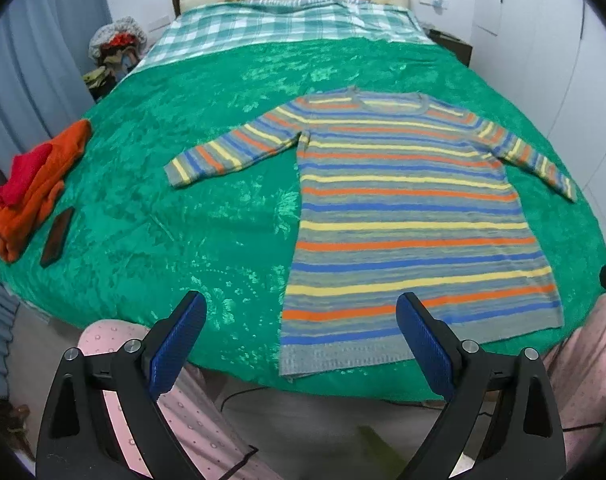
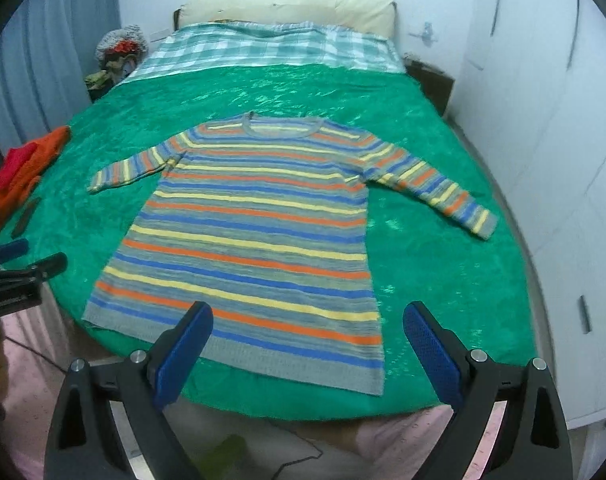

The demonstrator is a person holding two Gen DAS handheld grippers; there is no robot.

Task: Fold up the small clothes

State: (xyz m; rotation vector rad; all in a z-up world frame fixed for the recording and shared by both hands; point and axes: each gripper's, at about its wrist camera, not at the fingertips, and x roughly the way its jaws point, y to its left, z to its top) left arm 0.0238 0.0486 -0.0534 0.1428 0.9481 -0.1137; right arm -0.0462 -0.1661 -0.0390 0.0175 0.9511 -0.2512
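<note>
A long-sleeved sweater [image 1: 403,208] [image 2: 255,240] striped grey, blue, yellow and orange lies flat on the green bedspread [image 1: 163,200] [image 2: 443,272]. Both sleeves are spread out and its hem is near the front edge. My left gripper [image 1: 302,304] hangs above the hem's left corner, open with nothing between its blue pads [image 1: 175,344]. My right gripper [image 2: 307,312] hangs above the hem's right part, also open and empty. The left gripper's fingers [image 2: 23,256] show at the left edge of the right wrist view.
A pile of orange and red clothes [image 1: 35,184] [image 2: 19,176] and a dark phone [image 1: 57,236] lie at the bed's left edge. A checked blanket [image 1: 287,20] and a pillow lie at the head. White cupboards [image 2: 543,120] stand to the right. The person's pink trousers [image 1: 191,408] are below.
</note>
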